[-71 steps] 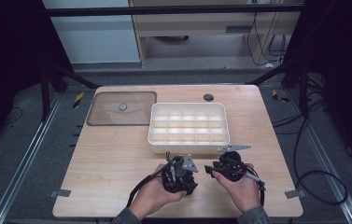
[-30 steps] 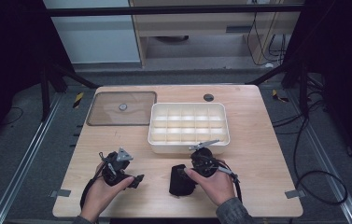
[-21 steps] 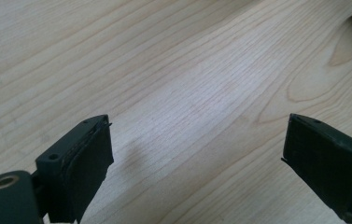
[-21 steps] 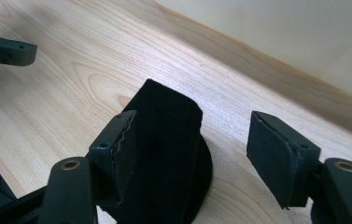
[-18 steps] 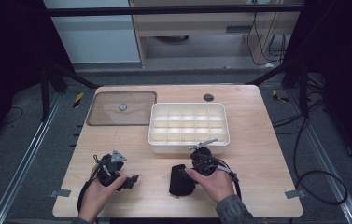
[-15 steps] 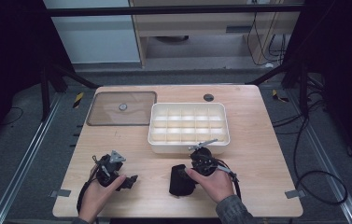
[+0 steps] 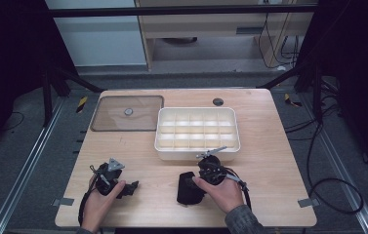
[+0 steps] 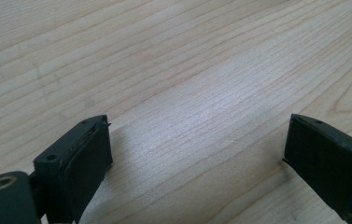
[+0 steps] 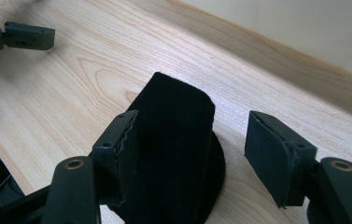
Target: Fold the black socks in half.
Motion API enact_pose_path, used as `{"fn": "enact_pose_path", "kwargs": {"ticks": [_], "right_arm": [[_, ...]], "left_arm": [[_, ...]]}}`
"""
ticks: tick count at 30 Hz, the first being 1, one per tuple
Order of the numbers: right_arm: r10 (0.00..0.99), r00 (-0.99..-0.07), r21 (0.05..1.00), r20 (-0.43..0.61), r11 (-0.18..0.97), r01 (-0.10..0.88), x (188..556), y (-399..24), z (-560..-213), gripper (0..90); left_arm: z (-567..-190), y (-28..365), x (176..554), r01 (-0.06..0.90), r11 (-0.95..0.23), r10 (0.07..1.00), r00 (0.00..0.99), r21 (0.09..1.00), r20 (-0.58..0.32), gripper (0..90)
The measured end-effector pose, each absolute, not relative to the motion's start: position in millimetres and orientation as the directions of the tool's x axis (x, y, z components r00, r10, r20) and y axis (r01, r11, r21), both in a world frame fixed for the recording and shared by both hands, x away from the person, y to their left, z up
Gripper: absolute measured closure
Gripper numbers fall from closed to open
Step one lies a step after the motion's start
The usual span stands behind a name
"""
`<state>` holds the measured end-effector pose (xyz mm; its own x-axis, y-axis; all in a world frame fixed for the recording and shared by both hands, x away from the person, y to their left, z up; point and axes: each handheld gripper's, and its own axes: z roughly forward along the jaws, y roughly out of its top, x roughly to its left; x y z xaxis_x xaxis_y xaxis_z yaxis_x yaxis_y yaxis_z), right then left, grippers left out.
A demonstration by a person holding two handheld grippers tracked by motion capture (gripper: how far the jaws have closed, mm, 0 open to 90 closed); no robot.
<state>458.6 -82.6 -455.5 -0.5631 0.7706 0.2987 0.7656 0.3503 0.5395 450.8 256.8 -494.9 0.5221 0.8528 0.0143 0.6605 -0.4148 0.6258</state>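
Straddling the black fabric pouch (image 9: pixel 171 154) near the middle of the desk's (image 7: pixel 269 170) front edge, the right gripper (image 7: pixel 198 183) stood with its jaws apart – one pad against the pouch's near side, the other clear of it with bare wood between, so nothing was clamped yet. The pouch rose upright from a round base, directly ahead of that gripper and inside its span. Off toward the front-left corner, well apart, the left gripper (image 8: pixel 197 154) hung with its jaws wide over empty wood. By my judgement the right hand was plainly the nearer – the grasp was its to make. Behind sat the white compartment tray (image 7: pixel 197 152).
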Motion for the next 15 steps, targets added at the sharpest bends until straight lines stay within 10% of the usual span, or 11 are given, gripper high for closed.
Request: {"fn": "enact_pose_path", "kwargs": {"ticks": [15], "right_arm": [[0.768,-0.563,0.521,0.304,0.361,0.773,458.8,-78.5,-462.1,35.1]], "left_arm": [[-499.2,255.3,449.1,0.657,-0.407,0.856,0.516,0.634,0.014,4.5]]}}
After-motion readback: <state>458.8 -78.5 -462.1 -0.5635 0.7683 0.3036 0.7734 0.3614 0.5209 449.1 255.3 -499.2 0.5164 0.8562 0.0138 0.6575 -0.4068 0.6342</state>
